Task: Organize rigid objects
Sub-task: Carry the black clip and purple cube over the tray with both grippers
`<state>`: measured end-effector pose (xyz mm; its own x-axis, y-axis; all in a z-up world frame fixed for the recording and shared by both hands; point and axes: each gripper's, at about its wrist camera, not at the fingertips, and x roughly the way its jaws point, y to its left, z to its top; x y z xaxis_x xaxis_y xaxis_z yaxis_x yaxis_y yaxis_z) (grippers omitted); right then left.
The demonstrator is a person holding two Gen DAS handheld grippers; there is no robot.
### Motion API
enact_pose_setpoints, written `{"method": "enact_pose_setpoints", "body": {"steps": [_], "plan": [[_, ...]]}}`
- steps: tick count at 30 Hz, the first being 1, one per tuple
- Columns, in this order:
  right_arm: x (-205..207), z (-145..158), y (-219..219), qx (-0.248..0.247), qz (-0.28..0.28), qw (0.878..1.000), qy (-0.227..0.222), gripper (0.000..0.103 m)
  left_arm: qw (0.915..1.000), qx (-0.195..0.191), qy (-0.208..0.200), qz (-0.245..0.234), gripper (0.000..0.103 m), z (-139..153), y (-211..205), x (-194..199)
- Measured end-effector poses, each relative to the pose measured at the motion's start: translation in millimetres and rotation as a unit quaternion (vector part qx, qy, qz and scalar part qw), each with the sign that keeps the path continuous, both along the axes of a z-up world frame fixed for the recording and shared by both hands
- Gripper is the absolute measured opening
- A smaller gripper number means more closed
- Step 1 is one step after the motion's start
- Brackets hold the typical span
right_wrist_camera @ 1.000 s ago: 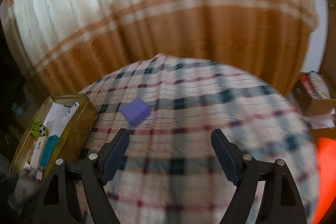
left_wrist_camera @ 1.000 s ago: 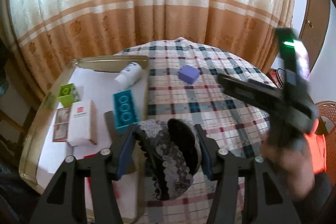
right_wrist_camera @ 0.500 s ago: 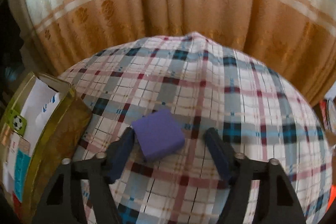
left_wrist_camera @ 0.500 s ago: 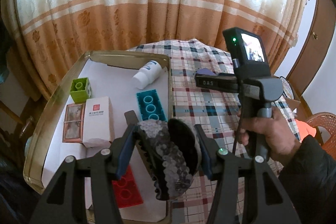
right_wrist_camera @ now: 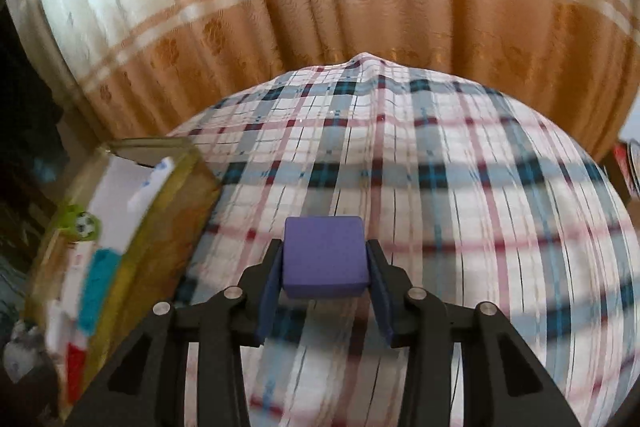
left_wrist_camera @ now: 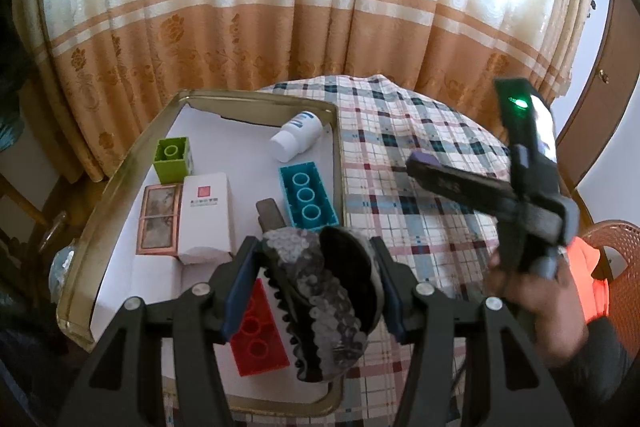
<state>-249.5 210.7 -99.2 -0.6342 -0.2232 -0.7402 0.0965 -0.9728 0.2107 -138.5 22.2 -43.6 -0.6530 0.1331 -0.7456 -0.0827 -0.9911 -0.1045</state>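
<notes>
The left gripper (left_wrist_camera: 316,281) is clamped on one sequined hair claw (left_wrist_camera: 320,295), holding it above the near end of the gold tray (left_wrist_camera: 116,183). The right gripper (right_wrist_camera: 325,269) is closed on one purple cube (right_wrist_camera: 325,257), its two blue pads pressed against the cube's left and right sides, over the plaid cloth (right_wrist_camera: 460,187); whether the cube is clear of the cloth cannot be told. In the left wrist view, the right gripper (left_wrist_camera: 424,165) shows from the side with a sliver of the cube (left_wrist_camera: 422,159) at its tip, to the right of the tray. One tray stands at the left part of the table, lined with white paper. In it lie three bricks: one green (left_wrist_camera: 173,163) at the far left, one teal (left_wrist_camera: 307,197) along the right wall, one red (left_wrist_camera: 256,331) at the near end, partly behind the left gripper. There are also one white bottle (left_wrist_camera: 297,141) on its side near the far right corner, one white box (left_wrist_camera: 206,217) beside one framed card (left_wrist_camera: 158,219), and one dark grey piece (left_wrist_camera: 270,215) just left of the teal brick. One patterned curtain (left_wrist_camera: 280,27) hangs behind the table. One orange chair (left_wrist_camera: 616,267) shows at the right edge.
</notes>
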Motion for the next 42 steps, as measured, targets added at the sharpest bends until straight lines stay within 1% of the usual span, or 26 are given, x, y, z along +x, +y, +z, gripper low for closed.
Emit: {"method": "enact_pose_setpoints", "body": {"steps": [6, 9, 15, 24, 34, 42], "plan": [[62, 14, 2, -0.030, -0.046, 0.998, 0.017, 0.043, 0.9999, -0.015, 0.004, 0.002, 0.055, 4, -4, 13], [85, 19, -1, -0.037, -0.061, 0.997, 0.022, 0.043, 0.9998, -0.020, 0.005, 0.006, 0.055, 5, -8, 20], [121, 38, -11, -0.037, -0.063, 0.996, 0.052, 0.043, 0.9994, -0.030, 0.011, 0.012, 0.055, 7, -15, 31], [143, 51, -31, -0.052, -0.056, 0.995, 0.064, 0.043, 0.9992, -0.033, 0.014, 0.020, 0.055, 6, -27, 39], [158, 63, -57, -0.048, -0.037, 0.995, 0.079, 0.043, 0.9989, -0.033, 0.013, 0.032, 0.055, 2, -44, 44], [162, 68, -73, -0.050, -0.022, 0.995, 0.086, 0.043, 0.9985, -0.030, 0.013, 0.043, 0.055, 1, -58, 44]]}}
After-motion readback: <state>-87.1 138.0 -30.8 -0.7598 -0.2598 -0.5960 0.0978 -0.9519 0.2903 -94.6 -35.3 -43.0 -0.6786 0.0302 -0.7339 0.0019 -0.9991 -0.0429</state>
